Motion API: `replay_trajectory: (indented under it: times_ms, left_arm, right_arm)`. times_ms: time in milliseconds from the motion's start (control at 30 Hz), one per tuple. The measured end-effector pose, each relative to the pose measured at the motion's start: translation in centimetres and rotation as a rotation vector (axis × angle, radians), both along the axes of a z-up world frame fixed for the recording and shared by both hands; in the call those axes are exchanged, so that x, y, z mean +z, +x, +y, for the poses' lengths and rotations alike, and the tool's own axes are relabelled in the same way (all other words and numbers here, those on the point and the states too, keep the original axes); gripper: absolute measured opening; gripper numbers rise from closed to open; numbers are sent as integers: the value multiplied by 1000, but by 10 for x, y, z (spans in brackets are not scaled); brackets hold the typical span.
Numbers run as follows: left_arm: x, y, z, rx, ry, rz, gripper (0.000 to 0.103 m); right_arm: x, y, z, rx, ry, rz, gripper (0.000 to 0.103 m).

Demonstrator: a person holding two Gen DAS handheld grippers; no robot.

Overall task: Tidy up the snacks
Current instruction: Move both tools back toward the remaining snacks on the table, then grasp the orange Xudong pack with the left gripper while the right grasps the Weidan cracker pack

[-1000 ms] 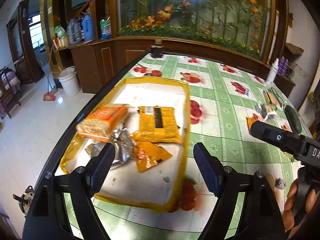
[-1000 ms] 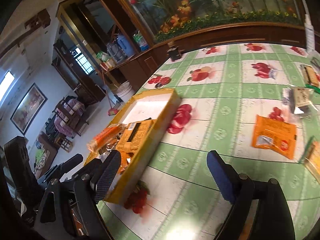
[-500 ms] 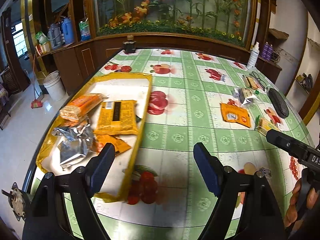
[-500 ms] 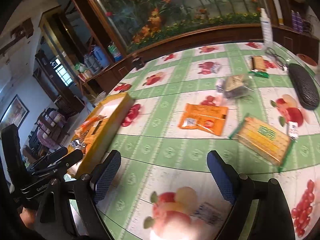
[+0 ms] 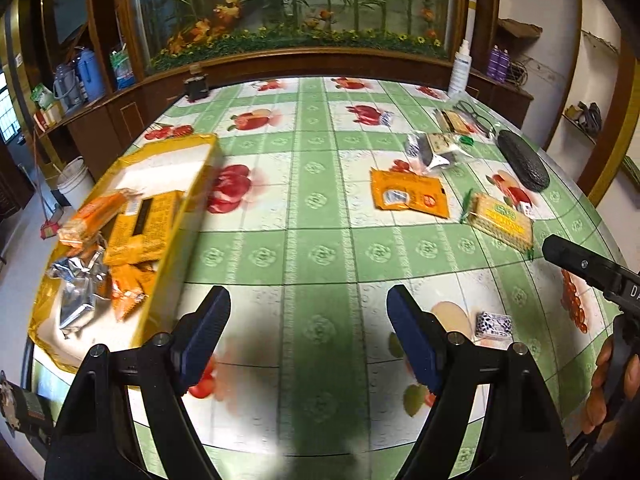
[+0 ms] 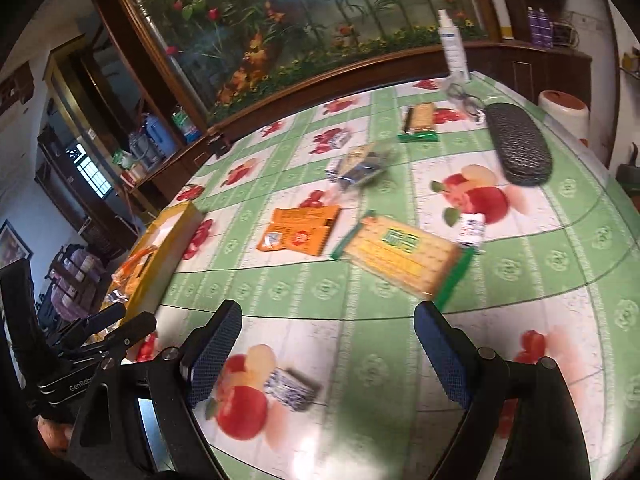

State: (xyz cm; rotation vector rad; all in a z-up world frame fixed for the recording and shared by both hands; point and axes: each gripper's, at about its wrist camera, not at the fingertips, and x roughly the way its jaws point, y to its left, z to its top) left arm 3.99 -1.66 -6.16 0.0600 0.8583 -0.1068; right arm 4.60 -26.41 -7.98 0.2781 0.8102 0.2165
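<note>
A yellow tray (image 5: 192,216) at the table's left holds several snack packets, among them an orange biscuit pack (image 5: 92,216) and a silver wrapper (image 5: 78,296). Loose on the tablecloth lie an orange packet (image 5: 408,194), a yellow cracker pack (image 5: 500,220), a clear bag (image 5: 432,150) and a small blue-white candy (image 5: 493,324). My left gripper (image 5: 308,332) is open and empty above the table's near middle. My right gripper (image 6: 328,352) is open and empty, near the candy (image 6: 292,390) and before the cracker pack (image 6: 400,256). The orange packet (image 6: 300,230) and tray (image 6: 160,268) lie beyond.
A black glasses case (image 6: 518,144), spectacles (image 6: 464,98), a spray bottle (image 6: 450,40) and another cracker pack (image 6: 418,118) sit at the far right. A small dark jar (image 5: 196,86) stands at the far edge. A wooden cabinet with a flower panel backs the table.
Both grippers have swung right, away from the tray toward the loose snacks on the table's right side. Both stay open and empty.
</note>
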Motion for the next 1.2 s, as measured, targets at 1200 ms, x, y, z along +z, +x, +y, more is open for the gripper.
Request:
replay_trajectory:
  times_ms: [1200]
  left_arm:
    - [-45, 153, -121, -749, 224, 243, 81]
  right_arm:
    - [-28, 87, -23, 246, -139, 124, 90]
